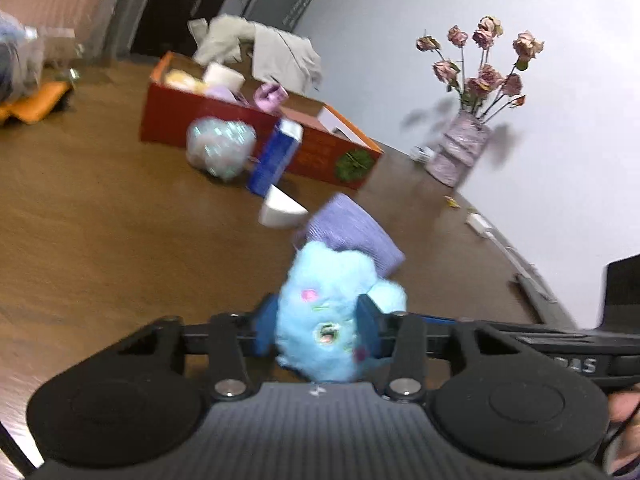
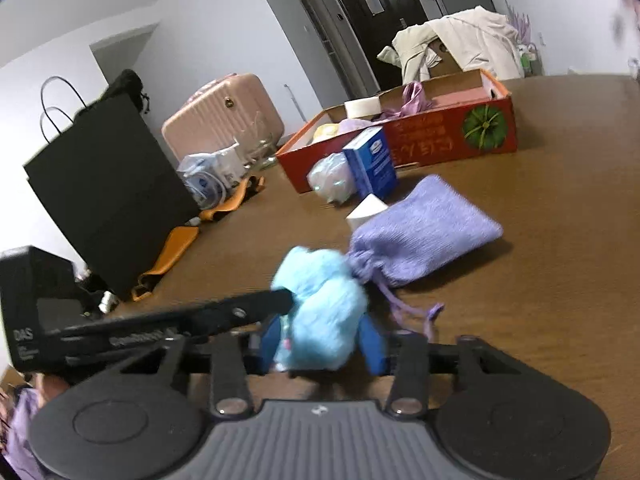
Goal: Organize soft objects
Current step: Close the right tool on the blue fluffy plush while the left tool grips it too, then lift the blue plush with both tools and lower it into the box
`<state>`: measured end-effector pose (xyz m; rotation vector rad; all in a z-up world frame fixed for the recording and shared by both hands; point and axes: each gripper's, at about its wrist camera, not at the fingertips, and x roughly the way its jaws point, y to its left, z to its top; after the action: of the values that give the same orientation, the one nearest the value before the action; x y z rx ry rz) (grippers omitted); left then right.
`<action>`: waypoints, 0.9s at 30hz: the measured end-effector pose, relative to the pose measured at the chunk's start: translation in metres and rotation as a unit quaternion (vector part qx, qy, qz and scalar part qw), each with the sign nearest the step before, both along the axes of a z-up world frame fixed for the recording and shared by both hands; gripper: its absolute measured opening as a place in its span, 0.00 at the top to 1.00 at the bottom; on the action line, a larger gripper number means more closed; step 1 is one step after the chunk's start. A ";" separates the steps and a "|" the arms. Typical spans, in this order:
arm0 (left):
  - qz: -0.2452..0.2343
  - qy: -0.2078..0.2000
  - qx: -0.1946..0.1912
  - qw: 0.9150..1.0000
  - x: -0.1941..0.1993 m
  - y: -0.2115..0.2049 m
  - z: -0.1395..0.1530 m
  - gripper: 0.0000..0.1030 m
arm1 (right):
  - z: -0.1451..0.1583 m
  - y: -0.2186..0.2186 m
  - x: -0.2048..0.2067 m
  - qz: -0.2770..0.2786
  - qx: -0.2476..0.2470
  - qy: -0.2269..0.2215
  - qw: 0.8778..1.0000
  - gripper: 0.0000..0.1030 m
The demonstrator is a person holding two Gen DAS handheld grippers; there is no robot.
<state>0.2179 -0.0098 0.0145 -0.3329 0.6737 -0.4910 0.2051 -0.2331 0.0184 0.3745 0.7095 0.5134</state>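
A: Left gripper [image 1: 318, 322], seen from its own camera: both blue fingers [image 1: 370, 320] pressed into the sides of a fluffy blue plush toy [image 1: 328, 312]. Clamped on it, held just above the brown table [image 1: 100, 232].

B: Right gripper [image 2: 324, 340] the same, from its camera. The toy [image 2: 320, 304] sits between its blue fingers [image 2: 372, 344], which close in on it from both sides. The left gripper's black finger comes in from the left and meets the toy at its side. So both tools grip the one toy.

A: Directly behind the toy, a lavender knitted drawstring pouch [image 2: 424, 232] lies flat on the table, mouth toward the toy, cords trailing loose on the wood. Toy and pouch mouth look touching; motion blur, cannot be sure.

B: Beyond the pouch: a white wedge-shaped block [image 1: 280, 208], a blue carton [image 2: 372, 164] standing upright, and a crinkly clear plastic bundle [image 2: 332, 176] just beside the carton.

A: All three sit in front of a long red cardboard box [image 2: 440, 140], open at the top. Inside it, a white block and some purple and yellow soft things; too small to name.

B: Far corner by the wall, a vase of dried pink roses [image 1: 468, 120]. Opposite side, a black paper bag [image 2: 104, 196] stands at the table edge.
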 end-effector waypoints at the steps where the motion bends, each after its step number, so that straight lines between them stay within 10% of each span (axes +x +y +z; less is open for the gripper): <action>1: 0.005 0.000 -0.002 1.000 -0.002 0.000 -0.001 0.65 | -0.002 0.001 0.000 -0.008 -0.005 0.002 1.000 0.71; 10: -0.002 -0.008 0.001 1.000 -0.032 0.016 0.016 0.73 | 0.006 0.008 -0.019 0.026 -0.002 -0.011 1.000 0.74; 19: 0.003 0.005 0.016 1.000 -0.037 0.023 0.006 0.47 | -0.006 0.018 -0.012 0.018 -0.020 0.018 0.999 0.60; 27: -0.038 0.009 0.002 0.999 -0.037 0.016 -0.004 0.63 | -0.015 0.010 -0.003 0.010 0.017 0.041 0.999 0.66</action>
<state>0.1808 0.0061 0.0108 -0.3085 0.7075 -0.5590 0.2018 -0.2231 0.0031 0.4217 0.7855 0.5325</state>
